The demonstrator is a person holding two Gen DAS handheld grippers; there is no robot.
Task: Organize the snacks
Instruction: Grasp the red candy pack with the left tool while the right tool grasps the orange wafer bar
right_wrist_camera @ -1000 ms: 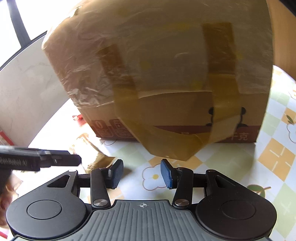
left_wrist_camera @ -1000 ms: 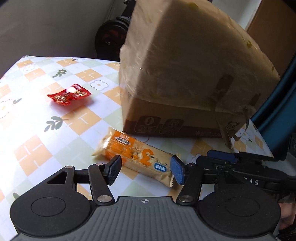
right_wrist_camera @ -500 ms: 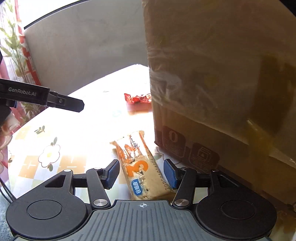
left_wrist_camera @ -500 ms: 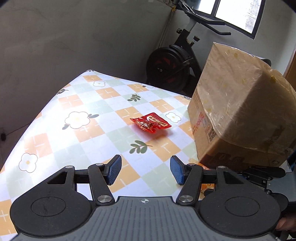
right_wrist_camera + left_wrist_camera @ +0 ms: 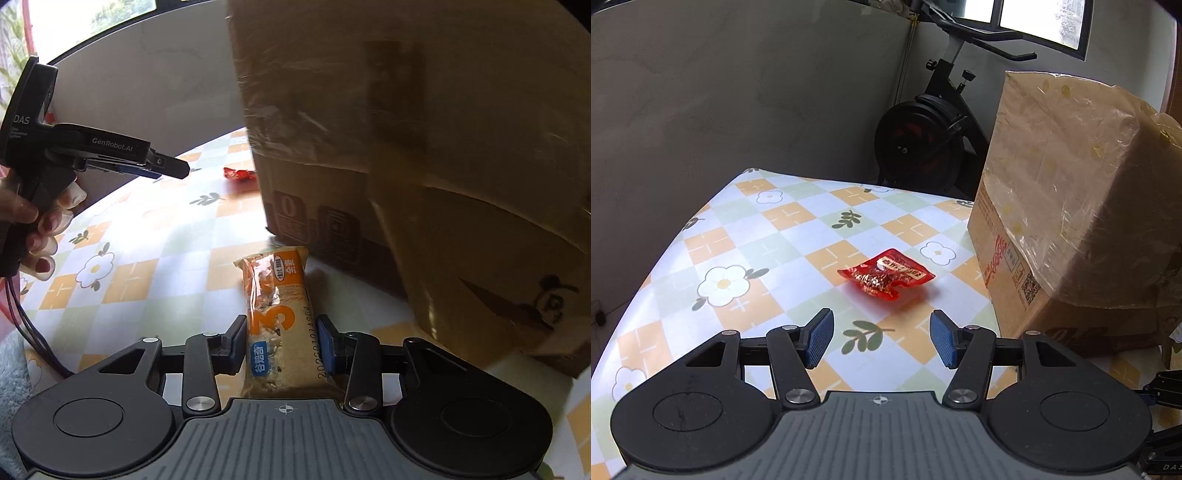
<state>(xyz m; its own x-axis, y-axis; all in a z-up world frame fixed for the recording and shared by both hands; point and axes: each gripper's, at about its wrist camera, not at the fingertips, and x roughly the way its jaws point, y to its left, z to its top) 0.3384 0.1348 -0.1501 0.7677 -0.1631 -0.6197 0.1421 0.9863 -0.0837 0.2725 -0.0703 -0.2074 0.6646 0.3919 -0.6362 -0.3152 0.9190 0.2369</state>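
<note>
Patterned table [image 5: 783,236], red packet [image 5: 885,277], cardboard box [image 5: 1067,206], orange bar [image 5: 280,317]

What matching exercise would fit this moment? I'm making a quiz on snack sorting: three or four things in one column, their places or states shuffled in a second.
Things:
1. orange cereal bar
2. red snack packet
3. cardboard box
4. left gripper

States:
a. open, nothing between its pads
b. between the right gripper's pads, which have just been closing on it
c. lying loose on the tablecloth, ahead of the left gripper
d. wrapped in clear tape, standing on the table

Pairs: 1-b, 2-c, 3-d, 4-a
</note>
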